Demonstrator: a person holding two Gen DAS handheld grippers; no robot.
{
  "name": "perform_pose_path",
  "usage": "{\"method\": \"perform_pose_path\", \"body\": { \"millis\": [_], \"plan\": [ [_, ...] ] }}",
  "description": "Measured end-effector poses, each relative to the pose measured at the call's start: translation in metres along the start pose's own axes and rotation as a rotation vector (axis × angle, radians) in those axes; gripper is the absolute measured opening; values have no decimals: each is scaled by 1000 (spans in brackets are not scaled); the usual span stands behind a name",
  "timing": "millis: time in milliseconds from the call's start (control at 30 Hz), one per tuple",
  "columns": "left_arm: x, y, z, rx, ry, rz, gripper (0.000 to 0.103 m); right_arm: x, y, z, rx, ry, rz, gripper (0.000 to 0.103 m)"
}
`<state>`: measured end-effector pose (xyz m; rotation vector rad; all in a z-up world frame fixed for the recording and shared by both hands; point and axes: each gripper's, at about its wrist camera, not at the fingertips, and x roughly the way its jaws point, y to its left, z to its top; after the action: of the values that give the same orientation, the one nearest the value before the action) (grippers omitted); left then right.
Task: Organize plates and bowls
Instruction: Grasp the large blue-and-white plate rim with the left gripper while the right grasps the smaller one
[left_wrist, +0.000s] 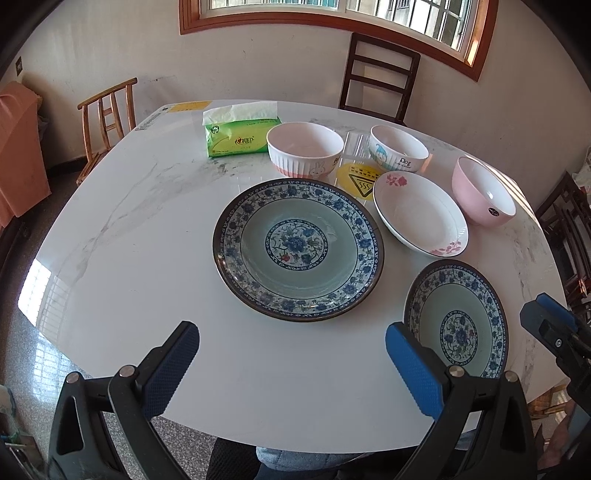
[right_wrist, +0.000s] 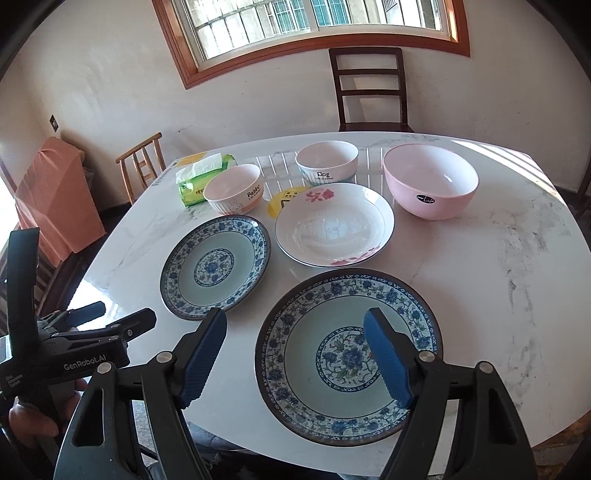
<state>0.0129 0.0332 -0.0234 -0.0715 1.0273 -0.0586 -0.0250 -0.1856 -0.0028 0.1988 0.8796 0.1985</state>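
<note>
Two blue-flowered plates lie on the white marble table (left_wrist: 147, 221). One plate (left_wrist: 298, 249) (right_wrist: 216, 266) is ahead of my left gripper (left_wrist: 291, 336), which stands open and empty above the table's near edge. The other plate (left_wrist: 458, 325) (right_wrist: 349, 354) lies under my right gripper (right_wrist: 295, 321), also open and holding nothing, with one finger (right_wrist: 386, 354) over the plate's middle. Behind them are a white plate with pink flowers (left_wrist: 419, 212) (right_wrist: 334, 223), a pink bowl (left_wrist: 482, 192) (right_wrist: 430, 181), a rabbit bowl (left_wrist: 304, 147) (right_wrist: 234, 188) and a dog bowl (left_wrist: 398, 147) (right_wrist: 327, 162).
A green tissue pack (left_wrist: 240, 134) (right_wrist: 199, 177) and a yellow round sticker (left_wrist: 360, 181) are at the back. A dark chair (right_wrist: 369, 88) stands at the far side, a light wooden chair (right_wrist: 142, 162) at the left. A hand (right_wrist: 29, 417) holds the left gripper.
</note>
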Motion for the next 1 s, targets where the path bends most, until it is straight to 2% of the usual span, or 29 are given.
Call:
{"method": "perform_pose_path", "body": {
  "millis": [167, 233, 367, 433, 533, 667, 733, 833, 1000],
  "plan": [
    [5, 12, 5, -24, 0, -37, 99, 8, 0, 0, -6, -4, 54, 69],
    [8, 18, 7, -39, 2, -49, 91, 13, 0, 1, -3, 3, 84, 65],
    [14, 31, 13, -63, 5, -59, 83, 27, -1, 3, 5, 28, 143, 55],
    [17, 38, 16, -80, 9, -77, 72, 35, -2, 4, 7, 42, 156, 46],
    [24, 53, 21, -125, 15, -108, 62, 47, -2, 6, 9, 57, 175, 42],
    [32, 71, 27, -155, 3, -112, 58, 61, 2, 11, 2, 72, 186, 37],
    [37, 81, 31, -173, -4, -125, 48, 68, 5, 14, -9, 76, 187, 35],
    [46, 94, 34, -203, -2, -154, 44, 81, 10, 18, -22, 95, 181, 34],
    [56, 108, 39, -207, -26, -207, 43, 103, 17, 21, -33, 127, 180, 32]
  ]
}}
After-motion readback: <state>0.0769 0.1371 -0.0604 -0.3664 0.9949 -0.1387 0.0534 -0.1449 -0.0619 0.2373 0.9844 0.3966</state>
